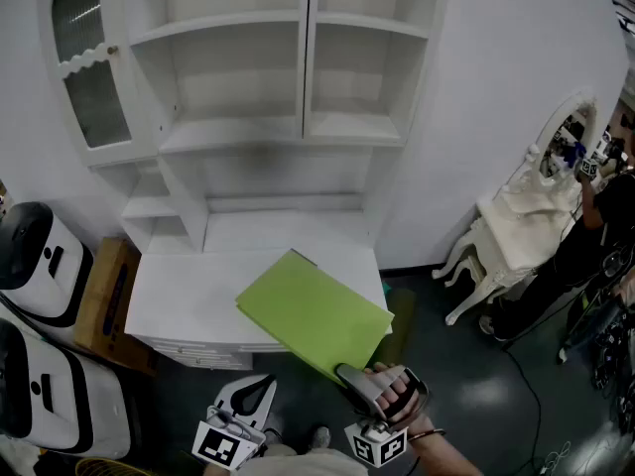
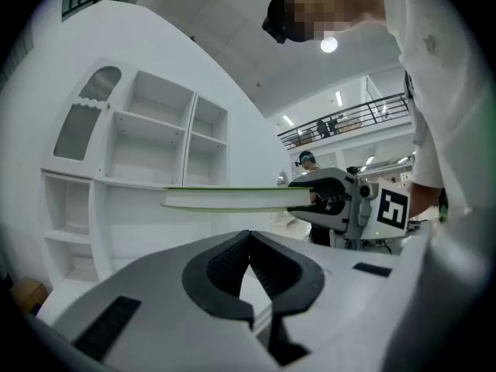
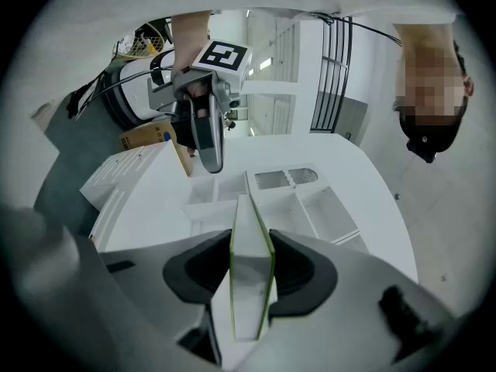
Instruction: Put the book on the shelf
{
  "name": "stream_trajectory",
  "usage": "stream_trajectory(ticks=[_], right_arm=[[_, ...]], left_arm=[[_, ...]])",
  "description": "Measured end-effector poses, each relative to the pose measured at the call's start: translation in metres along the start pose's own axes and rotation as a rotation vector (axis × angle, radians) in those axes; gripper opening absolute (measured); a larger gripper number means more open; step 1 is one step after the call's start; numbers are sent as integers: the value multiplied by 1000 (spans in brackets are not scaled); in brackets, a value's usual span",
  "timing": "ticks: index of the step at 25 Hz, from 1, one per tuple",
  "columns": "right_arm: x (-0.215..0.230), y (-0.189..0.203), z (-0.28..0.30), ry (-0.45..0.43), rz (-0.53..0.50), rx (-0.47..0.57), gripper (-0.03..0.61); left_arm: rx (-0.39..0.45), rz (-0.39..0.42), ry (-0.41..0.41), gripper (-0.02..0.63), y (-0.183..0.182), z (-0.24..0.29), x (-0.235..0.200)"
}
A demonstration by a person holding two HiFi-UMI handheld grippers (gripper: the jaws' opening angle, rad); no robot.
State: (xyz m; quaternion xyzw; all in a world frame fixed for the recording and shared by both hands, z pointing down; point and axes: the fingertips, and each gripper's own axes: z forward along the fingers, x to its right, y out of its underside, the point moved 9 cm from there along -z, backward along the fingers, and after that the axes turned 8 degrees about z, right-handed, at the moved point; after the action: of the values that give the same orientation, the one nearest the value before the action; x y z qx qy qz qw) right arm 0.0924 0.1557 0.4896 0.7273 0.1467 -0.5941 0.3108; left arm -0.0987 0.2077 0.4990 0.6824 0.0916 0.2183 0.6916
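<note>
- White wall backs a white shelf unit point(image 1: 298, 127) with open compartments; a glazed arched door point(image 1: 87, 62) stands at its 10 o'clock corner.
- Desk top point(image 1: 189, 296) of the unit extends toward 6 o'clock, above a dark floor.
- Green book point(image 1: 313, 310) is held flat and roughly level in the air, over the front edge of the desk top at its 4 o'clock corner. It is not yet on any shelf.
- Right gripper point(image 1: 357, 380) is clenched on the book: both pads press on the covers at the book's 5 o'clock corner, with the white page edge showing between them.
- Left gripper point(image 1: 253, 395) sits low at 9 o'clock of the right gripper, well clear of the book. Its jaw tips meet, and nothing is between them.
- Cardboard box point(image 1: 104, 300) stands just beside the desk at 9 o'clock.
- White chair point(image 1: 506, 236) and an oval mirror point(image 1: 571, 132) stand at 3 o'clock, against the wall.
</note>
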Motion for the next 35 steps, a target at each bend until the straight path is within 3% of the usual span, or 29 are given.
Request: stream_trajectory(ticks=[15,35], right_arm=[[14,-14,-3,44,-25,11,150],[29,10,-42,13,-46,10,150]], left_arm=[[37,59,77,9,-8,3,6],[19,23,52,9,-22,14,47]])
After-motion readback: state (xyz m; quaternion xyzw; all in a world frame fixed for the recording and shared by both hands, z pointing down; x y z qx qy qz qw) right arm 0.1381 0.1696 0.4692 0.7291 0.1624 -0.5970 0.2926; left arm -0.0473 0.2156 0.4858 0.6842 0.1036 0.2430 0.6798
